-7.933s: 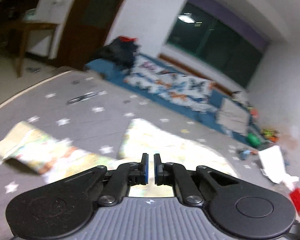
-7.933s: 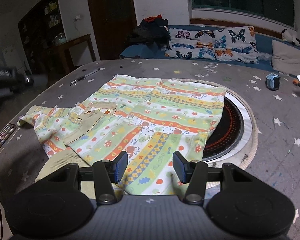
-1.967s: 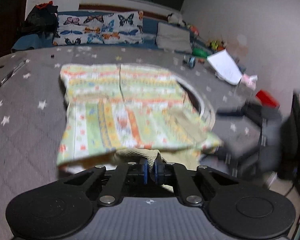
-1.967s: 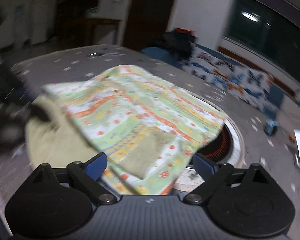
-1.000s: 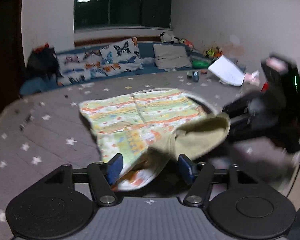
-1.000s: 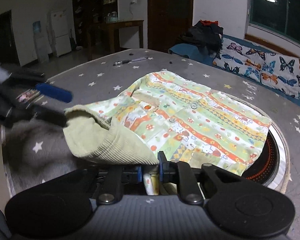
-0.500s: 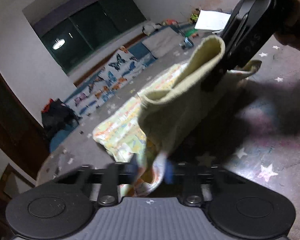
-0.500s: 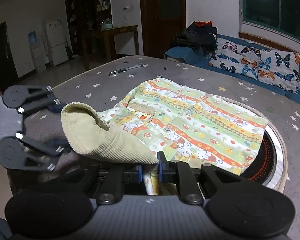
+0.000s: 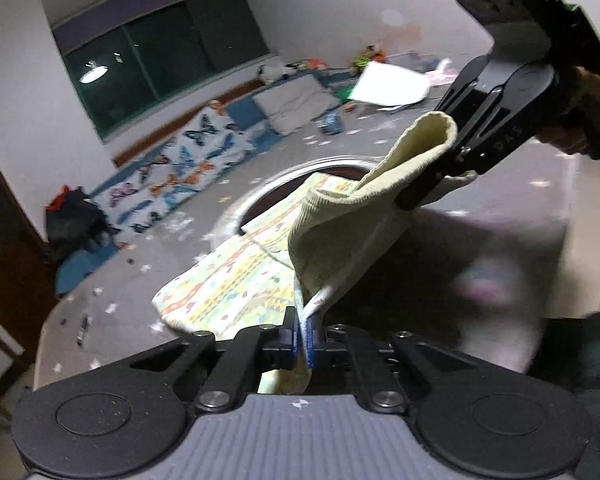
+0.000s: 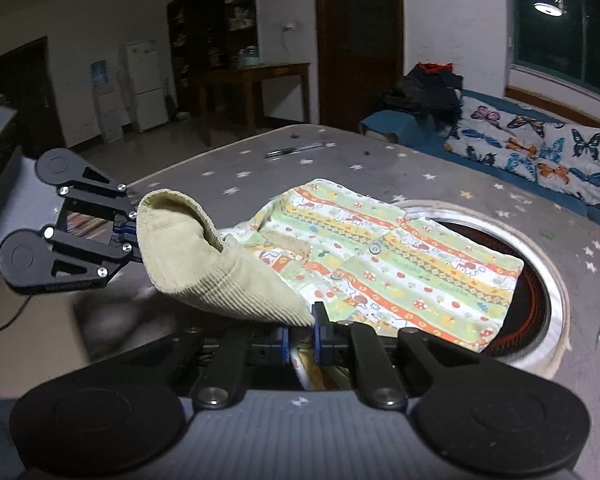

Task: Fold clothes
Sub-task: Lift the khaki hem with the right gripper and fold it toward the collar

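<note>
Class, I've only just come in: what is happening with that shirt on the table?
A person is folding a patterned shirt on a grey star-print table, with tongs in each hand. The left tongs and the right tongs are each shut on the shirt's near edge, lifting it so the plain beige lining shows. The far part lies flat, partly over a round metal ring in the table.

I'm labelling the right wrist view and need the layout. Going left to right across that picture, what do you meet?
Left tool → raised corduroy hem of the jacket → right tool, shut on the hem → printed jacket front → metal ring in the table → butterfly cushion.
</note>
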`<state>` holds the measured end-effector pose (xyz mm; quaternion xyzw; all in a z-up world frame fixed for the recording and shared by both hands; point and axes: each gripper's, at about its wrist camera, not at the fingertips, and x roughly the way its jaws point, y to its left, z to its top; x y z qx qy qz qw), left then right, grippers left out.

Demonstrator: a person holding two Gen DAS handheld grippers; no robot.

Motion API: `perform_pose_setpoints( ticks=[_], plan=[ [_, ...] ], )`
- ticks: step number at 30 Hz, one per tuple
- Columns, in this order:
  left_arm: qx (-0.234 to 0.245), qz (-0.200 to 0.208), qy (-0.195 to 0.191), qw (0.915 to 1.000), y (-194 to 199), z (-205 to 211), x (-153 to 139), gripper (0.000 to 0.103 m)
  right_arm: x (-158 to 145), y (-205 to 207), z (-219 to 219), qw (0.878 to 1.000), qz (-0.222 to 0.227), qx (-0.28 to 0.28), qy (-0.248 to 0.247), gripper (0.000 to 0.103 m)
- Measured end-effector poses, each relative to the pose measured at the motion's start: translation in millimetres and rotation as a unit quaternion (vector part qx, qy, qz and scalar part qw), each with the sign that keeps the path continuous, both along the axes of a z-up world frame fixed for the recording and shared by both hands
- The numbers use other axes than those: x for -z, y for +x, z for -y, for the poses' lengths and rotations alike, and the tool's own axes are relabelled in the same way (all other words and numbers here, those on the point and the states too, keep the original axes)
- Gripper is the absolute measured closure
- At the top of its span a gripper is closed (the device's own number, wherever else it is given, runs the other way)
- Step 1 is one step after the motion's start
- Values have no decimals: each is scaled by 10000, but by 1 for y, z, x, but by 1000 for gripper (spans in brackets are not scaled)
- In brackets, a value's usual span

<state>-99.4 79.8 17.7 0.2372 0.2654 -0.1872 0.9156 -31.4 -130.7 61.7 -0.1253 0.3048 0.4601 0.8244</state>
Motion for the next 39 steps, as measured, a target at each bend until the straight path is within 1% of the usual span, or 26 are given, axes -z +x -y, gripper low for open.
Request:
perform_pose_setpoints(
  ticks=[3, 6, 9, 11, 14, 17, 20, 24, 29, 32, 34, 35, 36, 37, 38, 39],
  plan=[
    [121, -340, -278, 9990, -26, 5, -11, 99, -10, -30, 15, 9996, -235, -139, -10, 93],
    [193, -530, -356, 9978, -37, 10, -14, 99, -14, -55, 25, 9991, -317, -233, -165, 93],
    [68, -576, -432, 9974, -18, 5, -18, 98, -15, -62, 26, 9987, -318, -306, -269, 94],
    [-16, -606, -482, 9970, -5, 1, -20, 99, -16, -58, 23, 9987, -291, -305, -277, 94],
    [-142, -652, -559, 9962, 15, -5, -24, 98, -21, -40, 15, 9991, -254, -229, -239, 94],
    [-372, -798, -707, 9936, 50, -10, -29, 98, -27, -12, 6, 9993, -239, -173, -221, 94],
    [-645, -1069, -868, 9884, 93, -19, -22, 98, -28, 25, -8, 9991, -289, -64, -298, 94],
    [-1005, -1428, -1081, 9787, 151, -31, -11, 98, -18, 80, -29, 9980, -474, 153, -391, 94],
    [-1413, -1975, -1274, 9617, 198, -41, 26, 98, 21, 123, -51, 9942, -752, 548, -539, 94],
    [-1596, -1984, -1329, 9579, 205, -45, 40, 92, 46, 139, -55, 9905, -961, 867, -470, 92],
    [-1684, -1911, -1427, 9564, 204, -49, 39, 82, 54, 145, -51, 9883, -990, 1108, -350, 89],
    [-1742, -1857, -1419, 9566, 204, -52, 39, 79, 54, 145, -48, 9875, -946, 1223, -293, 85],
    [-1801, -1804, -1411, 9566, 204, -55, 38, 70, 54, 146, -44, 9866, -902, 1337, -235, 74],
    [-1859, -1750, -1403, 9566, 203, -58, 38, 65, 54, 146, -40, 9855, -858, 1451, -176, 67],
    [-1918, -1696, -1394, 9566, 203, -61, 37, 65, 54, 147, -37, 9843, -813, 1565, -118, 62],
    [-2020, -1593, -1394, 9562, 201, -64, 34, 63, 54, 147, -33, 9828, -769, 1679, -60, 63]
  ],
)
